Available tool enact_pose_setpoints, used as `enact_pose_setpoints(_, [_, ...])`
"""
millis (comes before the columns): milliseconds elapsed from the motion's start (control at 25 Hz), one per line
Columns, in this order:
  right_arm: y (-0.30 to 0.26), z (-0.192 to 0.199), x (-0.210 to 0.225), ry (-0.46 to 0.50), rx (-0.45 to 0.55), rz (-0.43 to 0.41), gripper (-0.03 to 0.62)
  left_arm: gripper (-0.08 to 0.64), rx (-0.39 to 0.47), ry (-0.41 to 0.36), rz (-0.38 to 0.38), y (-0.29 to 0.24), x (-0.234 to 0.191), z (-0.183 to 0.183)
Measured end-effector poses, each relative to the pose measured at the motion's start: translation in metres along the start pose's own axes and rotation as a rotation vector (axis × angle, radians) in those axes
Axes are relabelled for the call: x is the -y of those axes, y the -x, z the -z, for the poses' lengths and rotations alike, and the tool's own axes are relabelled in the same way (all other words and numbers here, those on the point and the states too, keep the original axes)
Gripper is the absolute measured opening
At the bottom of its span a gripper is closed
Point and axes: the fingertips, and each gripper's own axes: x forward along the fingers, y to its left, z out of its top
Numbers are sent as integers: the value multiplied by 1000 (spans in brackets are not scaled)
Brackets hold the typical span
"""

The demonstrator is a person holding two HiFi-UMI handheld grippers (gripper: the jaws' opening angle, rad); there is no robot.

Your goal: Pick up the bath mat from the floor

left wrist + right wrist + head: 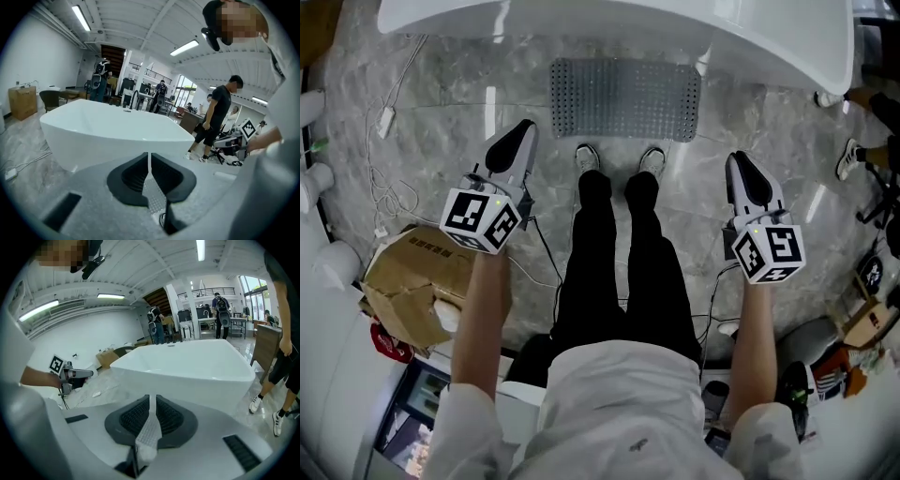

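Nearest the camera, the left gripper (524,127) and the right gripper (738,159) are held out at either side of the person's legs. Both pairs of jaws are closed together and hold nothing. Each gripper view shows the ribbed pads meeting with only a thin slit between them. Just beyond the jaw tips, the person's shoes (587,156) stand on the marble floor (450,122). The mat (624,97) lies flat on the floor directly ahead of the shoes, between the two grippers. Its far long edge is at the base of the tub (581,19). The mat is a grey rectangle covered in small studs or holes. It is probably thin, soft rubber: light and limp, and likely to sag when lifted. It may cling to the smooth floor. Open both jaws first. Pinch the near long edge close to its two corners, one gripper per corner. Peel the mat upward rather than pulling it flat, so that the thin edge does not slip from the pads.
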Motion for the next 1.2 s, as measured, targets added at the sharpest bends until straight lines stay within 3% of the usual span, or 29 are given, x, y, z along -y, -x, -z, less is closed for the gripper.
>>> enact_pose_setpoints(440, [-102,107,37,-32,-172,62,14,21,-194,18,-38,-63,-82,139])
enact_pose_setpoints(560, [-132,136,47,-51,-223,71,71,21,-241,4,-37,-84,-111,169])
enact_pose_setpoints(800, [-171,197,64,-56,-339,100,94,25,-353,61,-40,-104,-130,237])
enact_pose_setpoints(960, [-204,236,85,-50,-399,123,109,71,-397,124,-51,-126,-148,282])
enact_pose_setpoints(1200, [-245,302,121,-47,-495,155,126,95,-463,174,-102,-155,-184,346])
